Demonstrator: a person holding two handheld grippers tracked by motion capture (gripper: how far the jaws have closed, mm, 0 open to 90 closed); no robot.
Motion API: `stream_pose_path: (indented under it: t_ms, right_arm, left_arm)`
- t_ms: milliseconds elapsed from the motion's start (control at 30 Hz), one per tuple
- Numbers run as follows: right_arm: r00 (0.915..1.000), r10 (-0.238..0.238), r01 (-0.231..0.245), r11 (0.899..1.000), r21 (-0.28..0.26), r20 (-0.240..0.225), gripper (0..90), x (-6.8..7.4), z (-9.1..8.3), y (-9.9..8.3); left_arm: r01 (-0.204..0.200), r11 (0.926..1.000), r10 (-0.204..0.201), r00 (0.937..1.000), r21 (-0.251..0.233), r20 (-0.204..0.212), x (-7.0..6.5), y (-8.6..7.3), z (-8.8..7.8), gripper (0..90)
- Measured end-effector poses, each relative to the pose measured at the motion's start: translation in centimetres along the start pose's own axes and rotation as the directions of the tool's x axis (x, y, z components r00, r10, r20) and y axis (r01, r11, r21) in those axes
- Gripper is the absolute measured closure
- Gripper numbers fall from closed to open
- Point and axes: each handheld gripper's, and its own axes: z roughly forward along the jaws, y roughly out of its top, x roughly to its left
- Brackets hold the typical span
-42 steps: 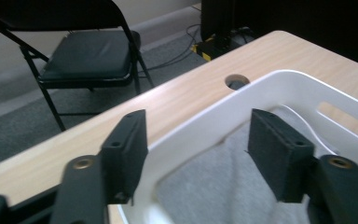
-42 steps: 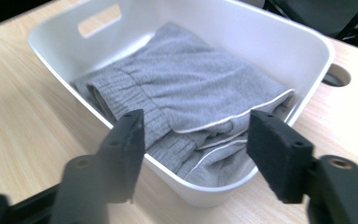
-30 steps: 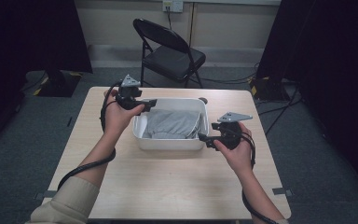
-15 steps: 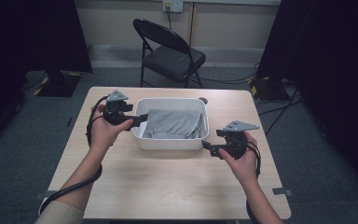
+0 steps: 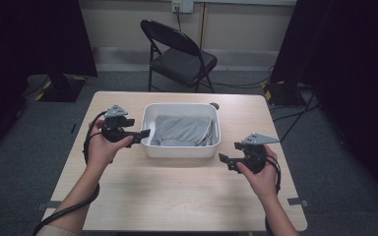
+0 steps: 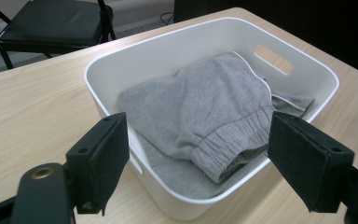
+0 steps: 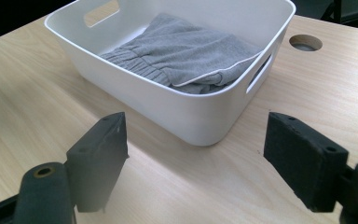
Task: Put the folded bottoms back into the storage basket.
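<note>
Folded grey garment (image 5: 184, 130) lies inside the white bin (image 5: 181, 150) at table centre. Left gripper (image 5: 146, 132) and right gripper (image 5: 221, 158) flank it, jaws spread, having just been opening, nothing between them. Recommended: keep clear of the rim, leaving the fold undisturbed.

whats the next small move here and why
Probably draw both hands a little further back and rest. The grey garment already lies folded inside the white bin, and the left tongs and right tongs are open, holding nothing, beside the bin.
</note>
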Motion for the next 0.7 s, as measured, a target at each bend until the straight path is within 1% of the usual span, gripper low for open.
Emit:
stream_pose_path:
  t_ms: [100,333,400,433,567,633,700]
  right_arm:
    - [1.0000,-0.005,0.005,1.000,0.004,0.001,20.9,-0.1,-0.1,-0.2]
    - [1.0000,0.007,-0.007,1.000,0.008,-0.002,20.6,-0.3,-0.2,-1.0]
    - [1.0000,0.007,-0.007,1.000,0.006,-0.001,20.5,-0.4,-0.2,-1.1]
    - [0.9999,0.010,-0.010,1.000,0.011,0.000,20.4,-0.5,-0.2,-1.2]
    - [0.9999,0.012,-0.012,1.000,0.016,-0.001,20.1,-0.5,-0.2,-1.5]
    - [0.9999,0.014,-0.014,1.000,0.014,0.000,19.9,-0.7,-0.3,-1.7]
    - [0.9999,0.015,-0.015,1.000,0.016,0.001,19.9,-0.8,-0.4,-1.8]
  left_arm:
    - [0.004,1.0000,-0.004,1.0000,-0.005,-0.003,0.1,-0.4,-0.3,20.3]
    - [0.010,1.0000,-0.010,1.0000,0.002,0.003,0.3,-1.6,-0.9,19.6]
    - [0.006,1.0000,-0.006,1.0000,0.004,-0.002,0.3,-1.9,-1.1,19.6]
    - [0.011,0.9999,-0.011,0.9999,0.002,0.000,0.4,-2.1,-1.2,19.5]
    - [0.014,0.9999,-0.015,0.9999,0.008,0.009,0.4,-2.6,-1.3,19.1]
    - [0.020,0.9998,-0.020,0.9998,0.007,0.007,0.5,-3.0,-1.5,18.7]
    - [0.018,0.9998,-0.018,0.9998,0.008,0.008,0.5,-3.1,-1.5,18.6]
